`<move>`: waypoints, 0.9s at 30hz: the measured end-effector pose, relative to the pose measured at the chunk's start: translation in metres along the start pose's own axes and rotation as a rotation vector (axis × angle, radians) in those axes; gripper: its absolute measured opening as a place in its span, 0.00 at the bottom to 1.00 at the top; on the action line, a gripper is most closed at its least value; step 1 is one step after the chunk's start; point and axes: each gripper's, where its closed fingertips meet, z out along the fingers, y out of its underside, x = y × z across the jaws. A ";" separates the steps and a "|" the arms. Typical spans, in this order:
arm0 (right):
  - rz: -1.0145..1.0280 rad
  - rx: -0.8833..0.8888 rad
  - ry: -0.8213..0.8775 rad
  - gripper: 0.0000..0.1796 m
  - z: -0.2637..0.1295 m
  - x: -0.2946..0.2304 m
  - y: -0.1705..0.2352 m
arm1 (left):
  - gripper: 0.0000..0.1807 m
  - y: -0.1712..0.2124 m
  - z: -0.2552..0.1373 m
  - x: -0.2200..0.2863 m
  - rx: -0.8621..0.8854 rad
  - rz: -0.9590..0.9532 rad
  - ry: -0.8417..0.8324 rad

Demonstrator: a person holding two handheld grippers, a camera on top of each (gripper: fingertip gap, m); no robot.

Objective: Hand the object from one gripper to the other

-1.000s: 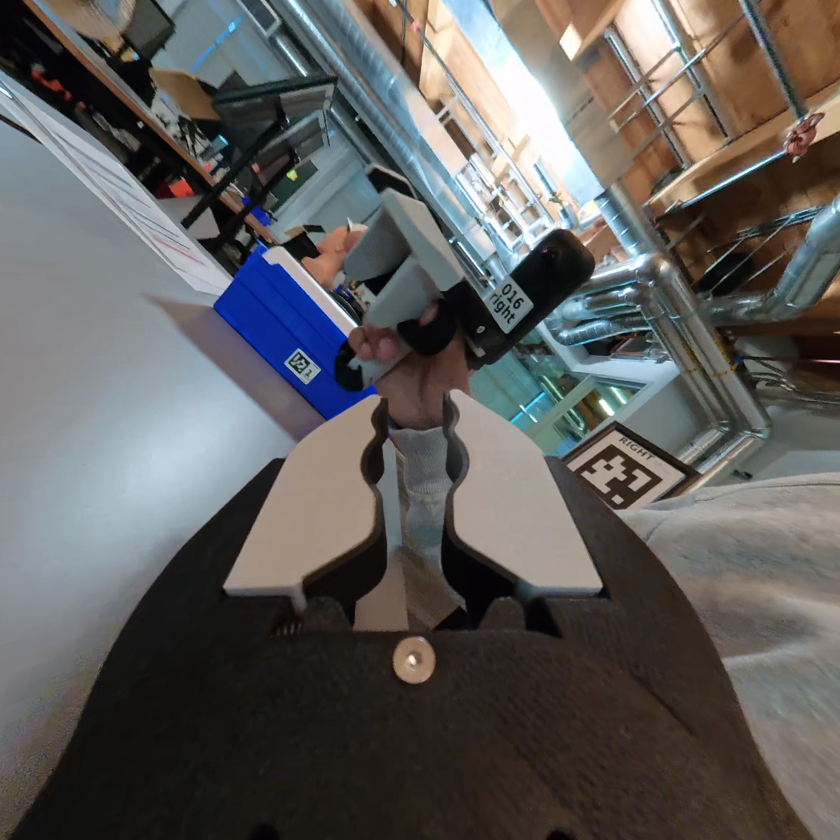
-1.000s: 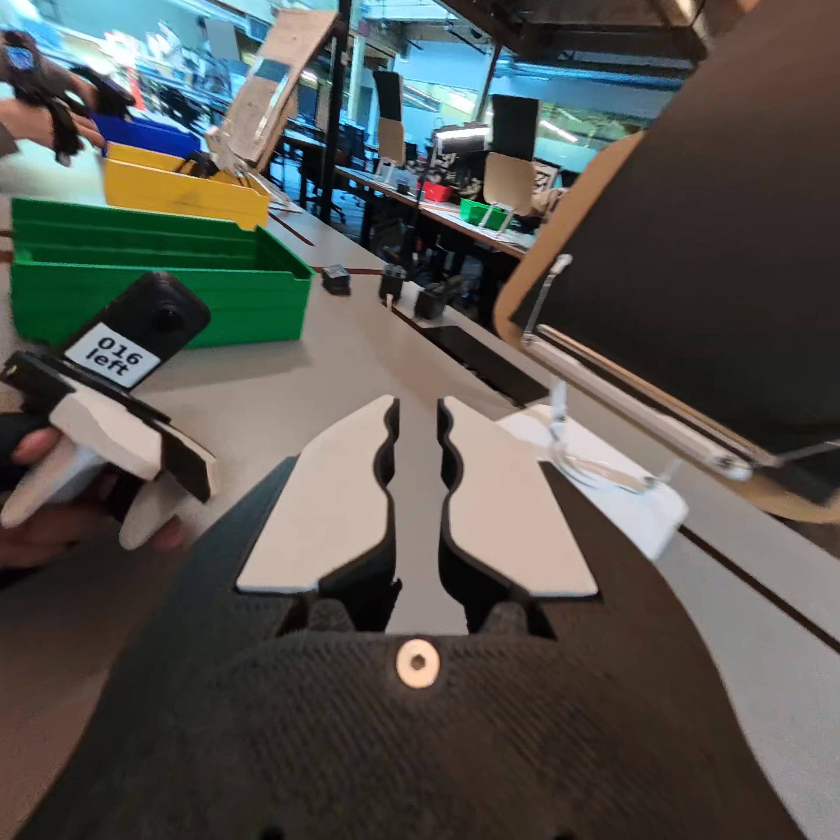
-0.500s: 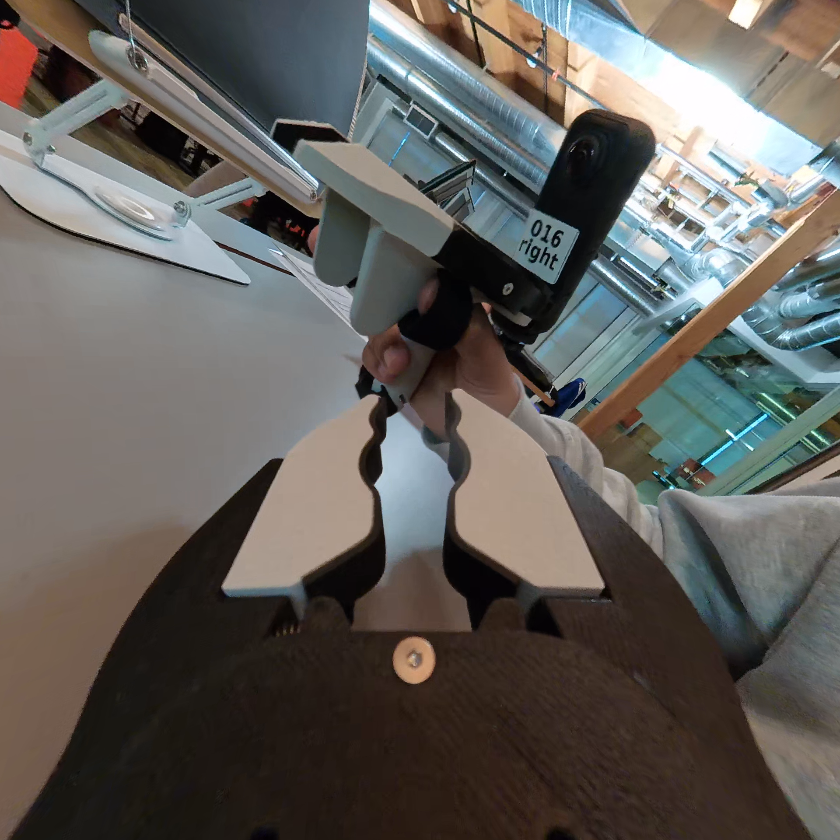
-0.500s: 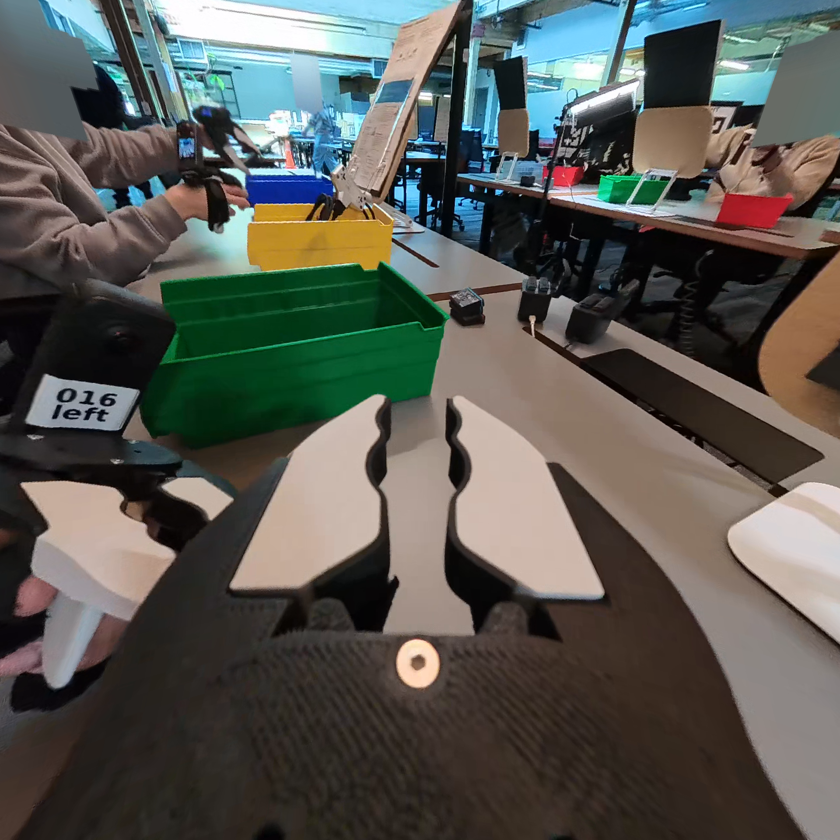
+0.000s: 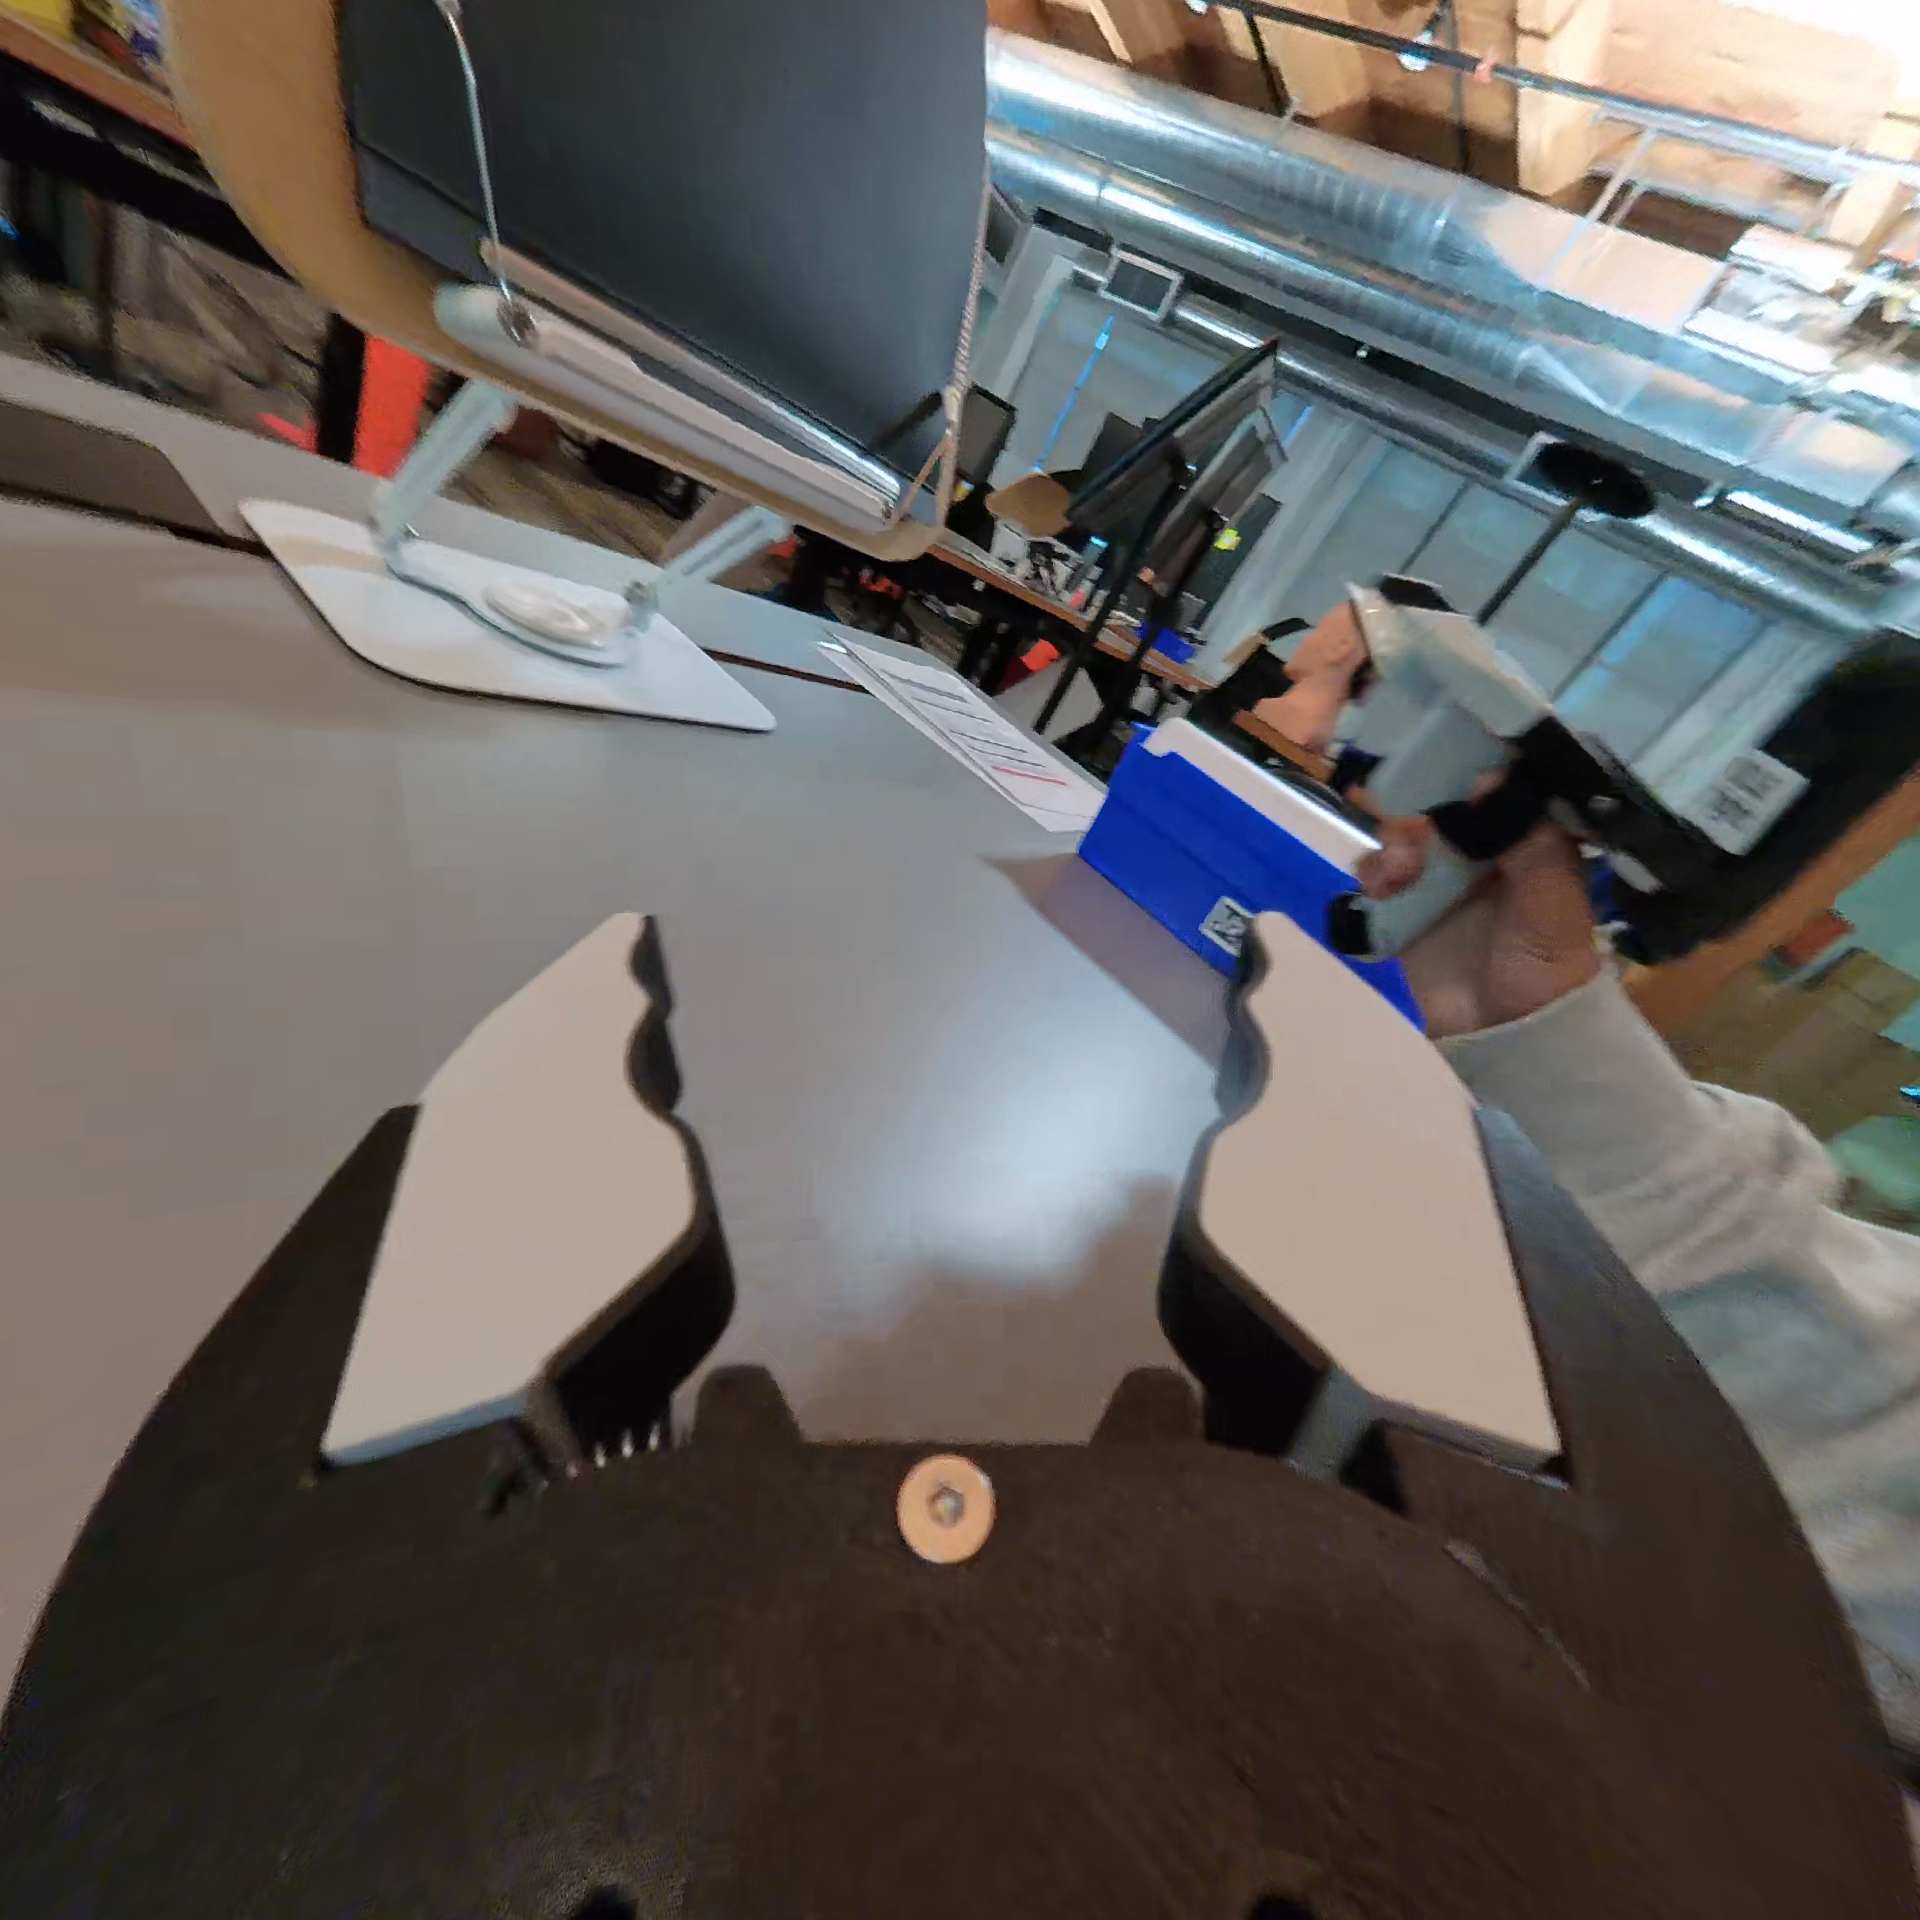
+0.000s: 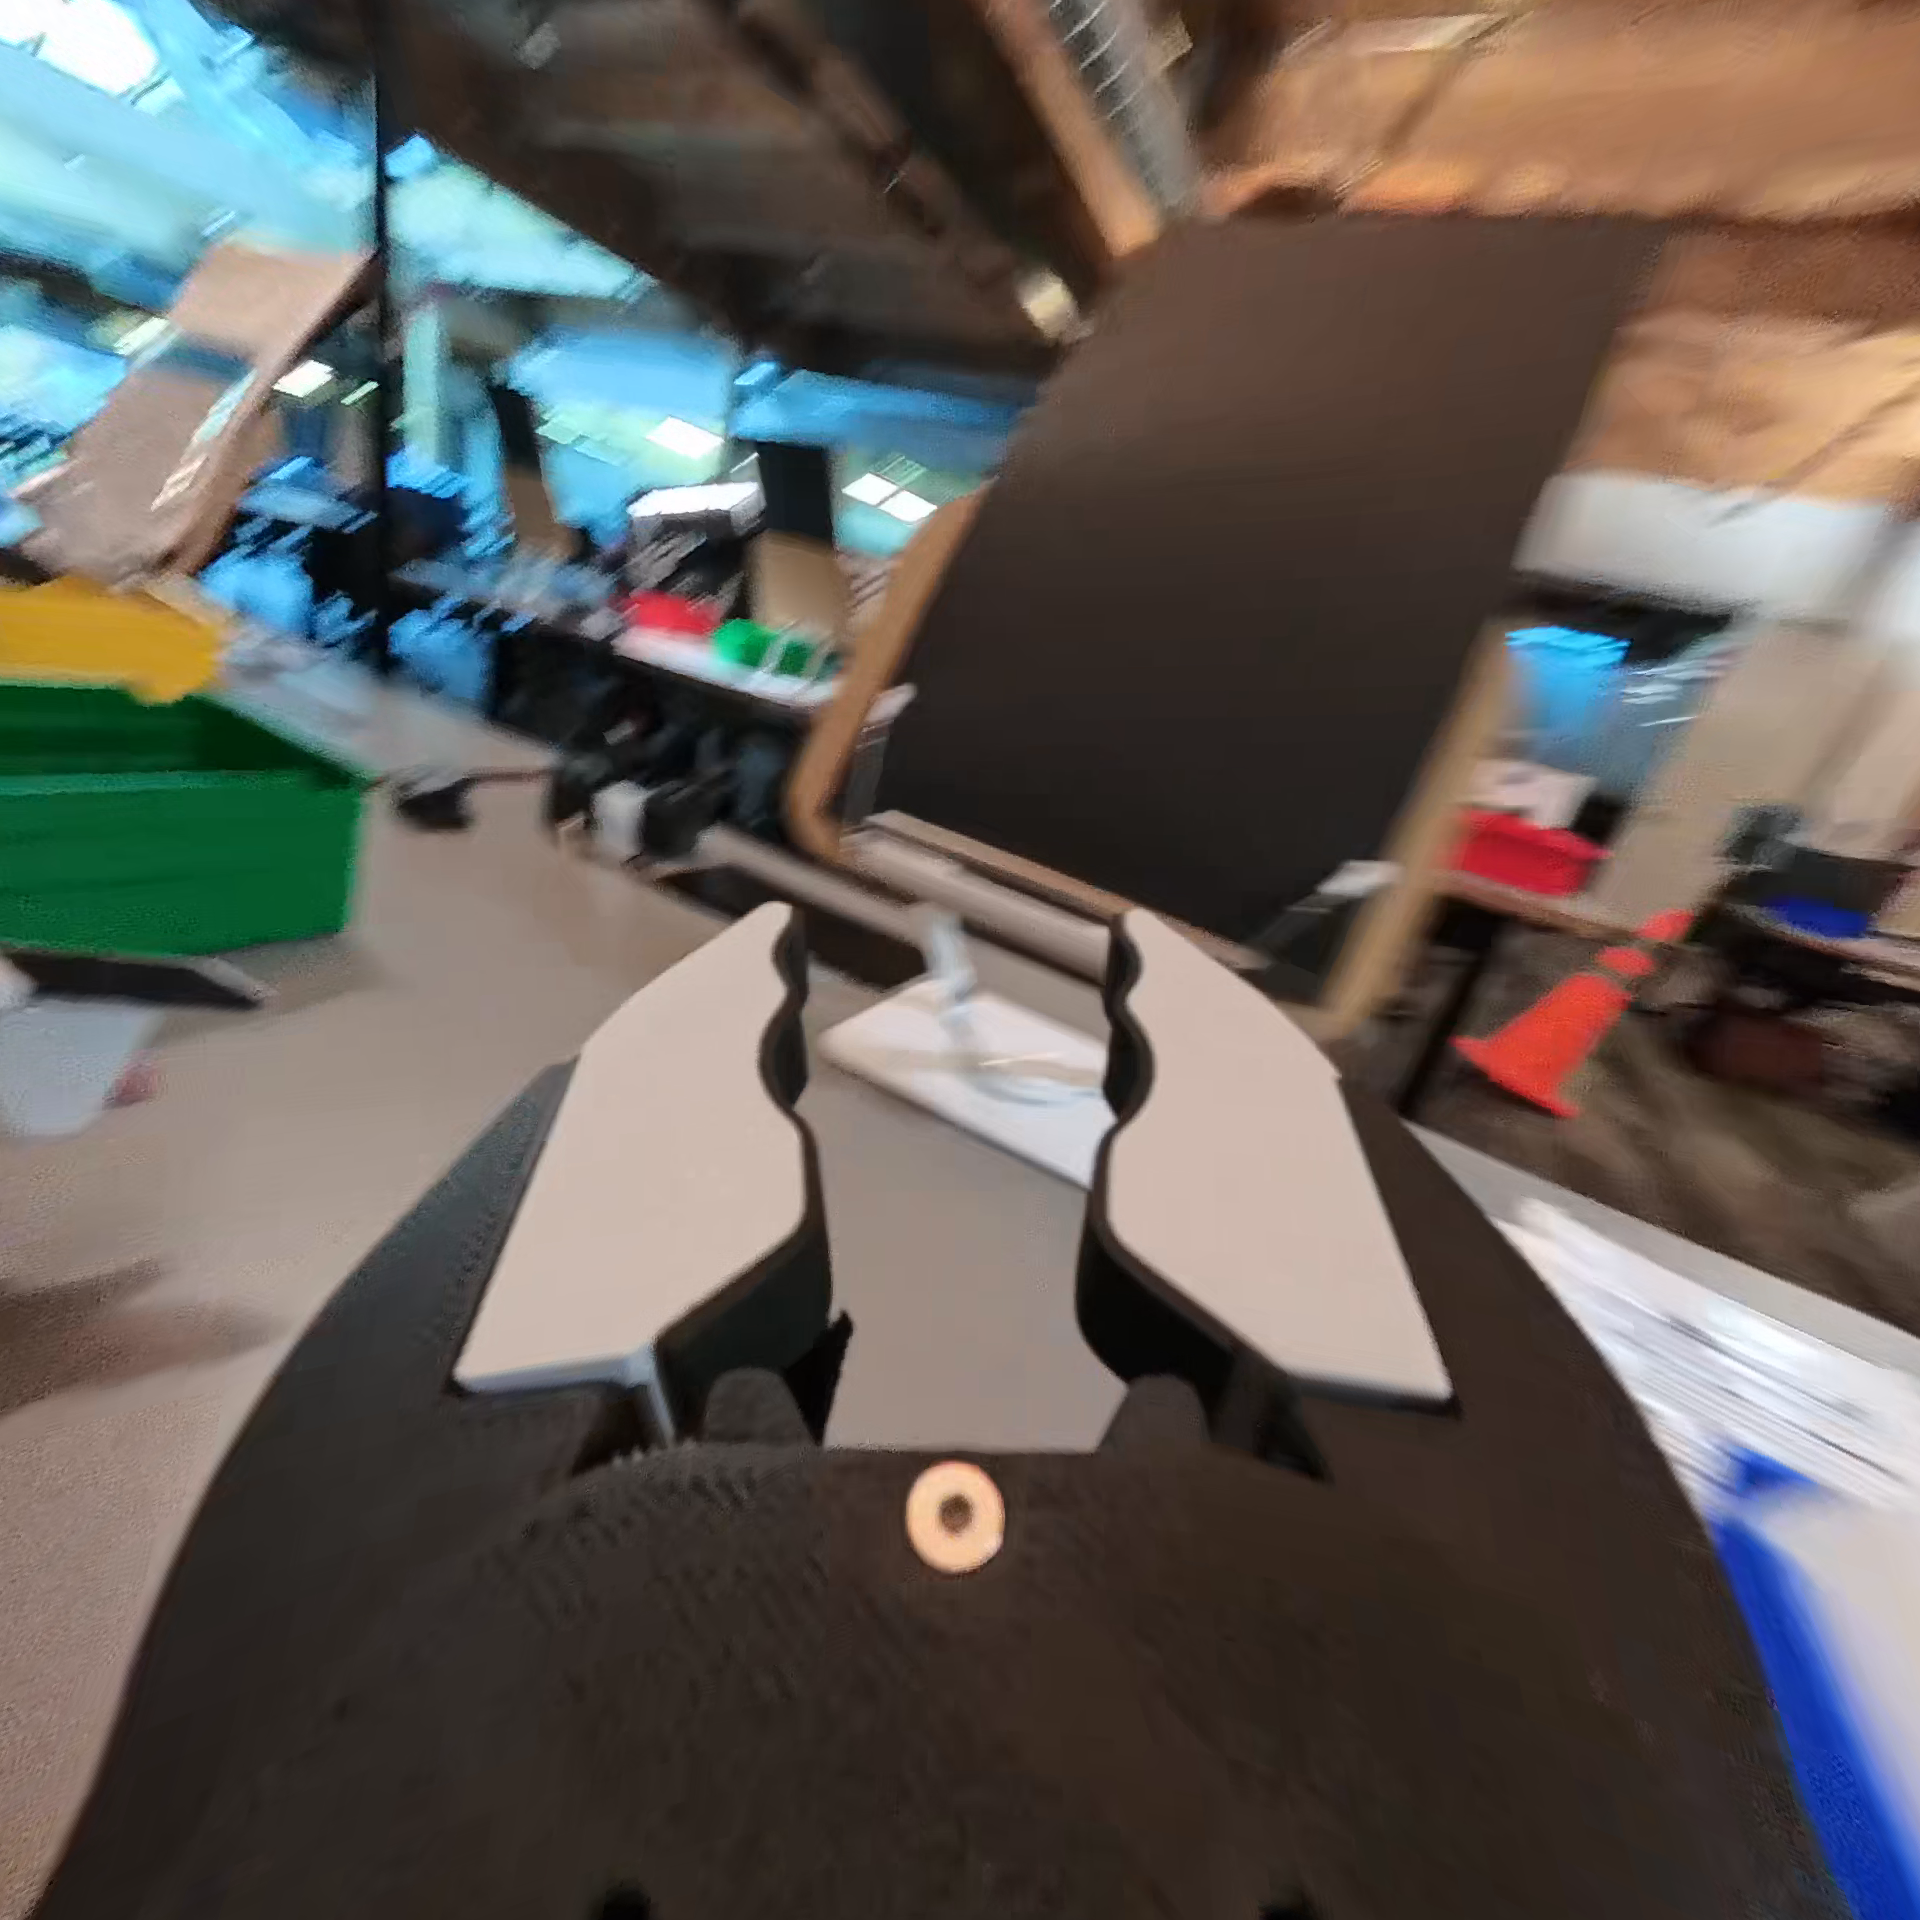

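No object to hand over shows in either view. My left gripper (image 5: 948, 935) is wide open and empty, low over the grey table (image 5: 312, 883). My right gripper (image 6: 953, 925) is open and empty over the same table (image 6: 312, 1091). In the left wrist view, the right gripper (image 5: 1403, 686) is held up by a hand (image 5: 1507, 935) at the right, well apart from the left gripper. A blurred grey and black shape (image 6: 73, 1029) at the left edge of the right wrist view looks like the left gripper.
A blue bin (image 5: 1195, 852) and a paper sheet (image 5: 956, 727) lie ahead on the right. A black board on a white stand (image 5: 499, 623) stands at the back, also in the right wrist view (image 6: 1247, 571). A green bin (image 6: 177, 831), yellow bin (image 6: 104, 634) and orange cone (image 6: 1548, 1029) show.
Both grippers have gone from nearly shut to open, the left one widest. The right gripper has moved from straight ahead of the left one to its right. Both views have swung.
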 end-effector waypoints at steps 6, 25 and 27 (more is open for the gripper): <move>0.075 0.240 0.436 0.75 -0.124 0.147 -0.017 | 0.77 -0.018 0.031 -0.002 0.041 0.201 -0.063; 0.427 -0.065 0.419 0.21 -0.258 0.185 0.042 | 0.67 0.021 0.087 0.005 -0.126 0.232 0.046; 0.544 -0.097 0.280 0.25 -0.248 0.162 0.046 | 0.67 0.020 0.083 -0.001 -0.125 0.219 0.035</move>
